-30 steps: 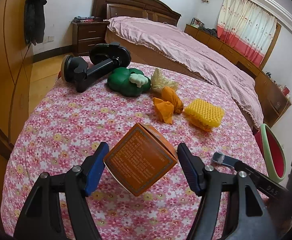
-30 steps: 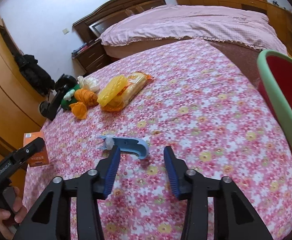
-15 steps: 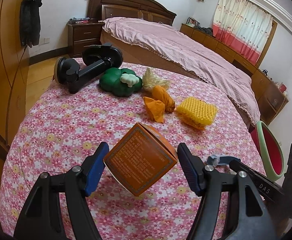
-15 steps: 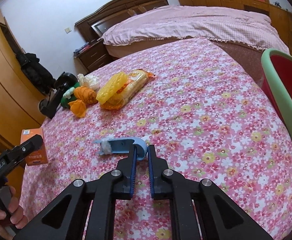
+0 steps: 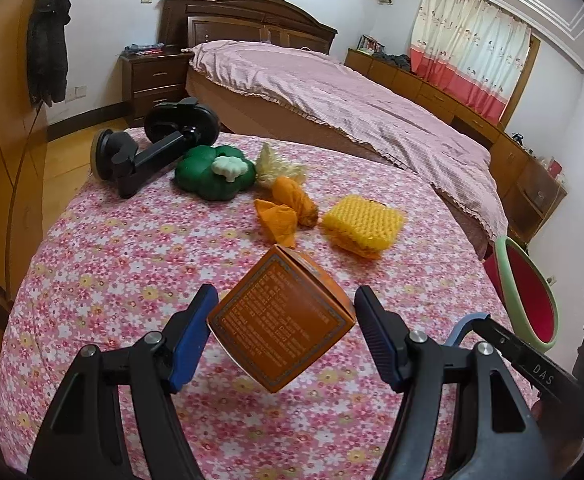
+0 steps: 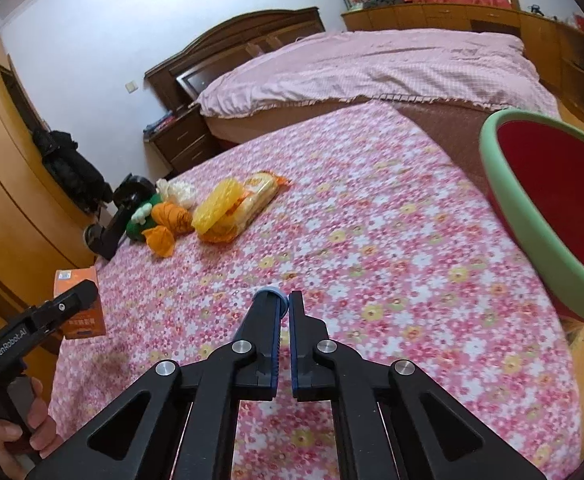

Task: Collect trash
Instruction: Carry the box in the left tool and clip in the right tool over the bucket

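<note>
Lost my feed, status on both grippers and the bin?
Left gripper holds orange box. Right gripper shut on blue plastic piece. Red bin at right, path clear.

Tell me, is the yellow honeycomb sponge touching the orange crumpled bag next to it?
Apart. The left wrist view shows a strip of flowered tablecloth between the yellow honeycomb sponge and the orange crumpled bag.

The left gripper (image 5: 281,334), black-framed with blue ribbed pads, held its jaws wide, clamped on the sides of an orange printed cardboard box (image 5: 279,322) and angled downward. A bare hand (image 6: 19,428) gripped its handle. The right gripper (image 6: 285,308) pointed downward too, jaws pressed together on a small light-blue plastic piece (image 6: 269,292).
</note>
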The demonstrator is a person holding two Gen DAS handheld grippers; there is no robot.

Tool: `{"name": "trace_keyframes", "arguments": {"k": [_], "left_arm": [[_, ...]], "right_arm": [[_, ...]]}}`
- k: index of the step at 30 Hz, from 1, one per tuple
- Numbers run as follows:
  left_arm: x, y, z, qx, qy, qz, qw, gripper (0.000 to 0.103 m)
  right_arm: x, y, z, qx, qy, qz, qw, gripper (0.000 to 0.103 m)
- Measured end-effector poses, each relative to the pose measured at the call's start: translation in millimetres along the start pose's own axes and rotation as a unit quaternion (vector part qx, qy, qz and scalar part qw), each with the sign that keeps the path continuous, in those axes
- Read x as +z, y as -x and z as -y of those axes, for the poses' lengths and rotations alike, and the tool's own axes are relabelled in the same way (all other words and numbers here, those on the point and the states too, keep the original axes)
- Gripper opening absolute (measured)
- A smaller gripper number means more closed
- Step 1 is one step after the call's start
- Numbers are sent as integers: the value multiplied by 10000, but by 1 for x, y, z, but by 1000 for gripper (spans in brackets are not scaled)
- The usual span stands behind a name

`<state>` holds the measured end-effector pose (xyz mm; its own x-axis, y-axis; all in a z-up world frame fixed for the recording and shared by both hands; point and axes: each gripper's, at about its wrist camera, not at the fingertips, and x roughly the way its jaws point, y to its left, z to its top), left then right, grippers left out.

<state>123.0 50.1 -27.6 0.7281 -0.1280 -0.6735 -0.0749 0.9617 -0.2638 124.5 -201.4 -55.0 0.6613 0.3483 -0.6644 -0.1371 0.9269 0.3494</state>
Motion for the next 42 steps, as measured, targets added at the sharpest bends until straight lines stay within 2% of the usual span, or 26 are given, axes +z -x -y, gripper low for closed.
{"name": "trace_keyframes", "arguments": {"k": [11, 23, 32, 42], "left_arm": [[2, 4, 24, -258, -187, -2, 9995, 71], [9, 1, 71, -655, -588, -34, 9961, 71], [13, -8, 121, -1023, -949, -159, 9901, 70], [11, -25, 187, -1437, -1475, -295, 9781, 70]], "right_arm": [[5, 33, 12, -121, -78, 395, 9991, 3], [15, 71, 46, -366, -364, 868, 9949, 3], [21, 95, 81, -621, -695, 1205, 9883, 3], [23, 112, 133, -933, -1165, 1432, 9784, 3]]}}
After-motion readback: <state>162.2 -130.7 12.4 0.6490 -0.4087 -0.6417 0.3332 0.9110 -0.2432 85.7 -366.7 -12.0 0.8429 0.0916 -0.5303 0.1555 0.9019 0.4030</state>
